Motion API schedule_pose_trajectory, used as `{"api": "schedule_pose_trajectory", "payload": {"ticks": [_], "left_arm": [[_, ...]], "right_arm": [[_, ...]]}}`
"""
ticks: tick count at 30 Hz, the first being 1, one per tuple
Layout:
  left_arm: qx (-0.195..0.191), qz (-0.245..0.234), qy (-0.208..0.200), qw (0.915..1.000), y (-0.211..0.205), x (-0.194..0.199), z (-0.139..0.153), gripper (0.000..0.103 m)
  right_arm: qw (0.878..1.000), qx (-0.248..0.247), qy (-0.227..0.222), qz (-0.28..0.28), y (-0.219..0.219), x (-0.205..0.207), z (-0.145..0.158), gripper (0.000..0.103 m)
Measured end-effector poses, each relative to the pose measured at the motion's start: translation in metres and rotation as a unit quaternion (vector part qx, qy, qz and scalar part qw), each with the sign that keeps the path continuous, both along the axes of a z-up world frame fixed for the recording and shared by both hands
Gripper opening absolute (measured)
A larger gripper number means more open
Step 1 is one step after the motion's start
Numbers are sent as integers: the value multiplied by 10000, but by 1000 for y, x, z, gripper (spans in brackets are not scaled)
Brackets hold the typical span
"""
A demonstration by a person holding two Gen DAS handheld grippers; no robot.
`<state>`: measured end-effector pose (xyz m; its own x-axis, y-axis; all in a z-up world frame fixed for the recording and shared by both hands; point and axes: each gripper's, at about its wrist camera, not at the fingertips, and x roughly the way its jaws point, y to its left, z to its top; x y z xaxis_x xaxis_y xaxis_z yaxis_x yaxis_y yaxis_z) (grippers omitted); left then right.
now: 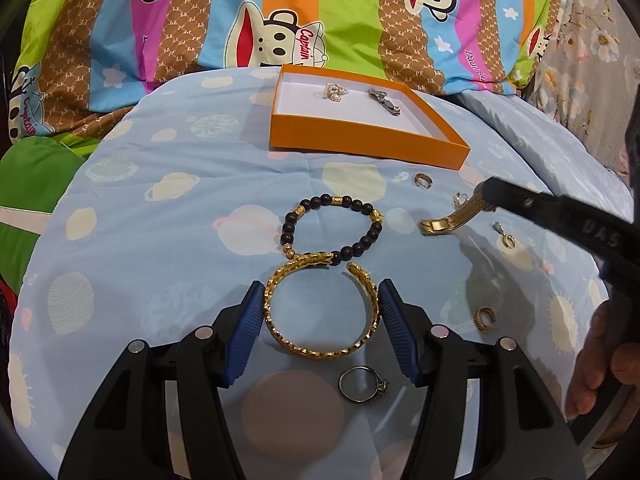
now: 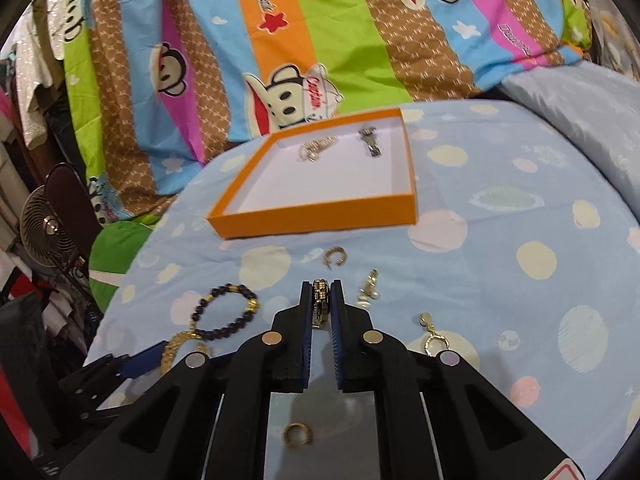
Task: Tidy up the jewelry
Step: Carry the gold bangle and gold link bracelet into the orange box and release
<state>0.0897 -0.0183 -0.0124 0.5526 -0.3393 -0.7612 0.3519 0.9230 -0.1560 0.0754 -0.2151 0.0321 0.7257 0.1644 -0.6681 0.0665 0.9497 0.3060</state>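
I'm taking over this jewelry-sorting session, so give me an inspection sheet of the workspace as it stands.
Surface: light blue planet-print bedsheet.
Job's things: open orange cardboard box holding two pieces; dark bead bracelet, gold open bangle, silver ring, small gold earrings loose on the sheet.
Clutter: nothing seen.
Grippers: left gripper open around the bangle; right gripper shut on gold link band.
Cables: nothing seen.
Surroundings: striped cartoon-monkey blanket, small fan.
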Motion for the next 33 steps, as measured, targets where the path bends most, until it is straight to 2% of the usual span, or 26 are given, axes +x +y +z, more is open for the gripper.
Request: {"api": "schedule_pose_trajectory", "payload": {"ticks": [7,13,20,23,27,33], "left_arm": [[-269,-10,48,9996,9,1,13,56],[-297,-77,-98,9995,13,9,40,56],[-327,-112,-166,9993,5,54,66,56],[-53,-120,-316,9994,-14,89,72,56],[-64,-118,-199,9997,-38,137,72,56],[239,-36,-177,9996,-78,194,53,56]], "right_arm": [[9987,88,-471,190,-9,-6,53,8],[9978,-151,-565,314,-21,14,75,8],[9955,-607,-476,559,-35,76,70,8],[9921,-879,-519,726,-37,105,66,8],[9836,-1438,-586,918,-37,140,56,8],[9795,-1674,-284,1083,-35,172,24,8]]}}
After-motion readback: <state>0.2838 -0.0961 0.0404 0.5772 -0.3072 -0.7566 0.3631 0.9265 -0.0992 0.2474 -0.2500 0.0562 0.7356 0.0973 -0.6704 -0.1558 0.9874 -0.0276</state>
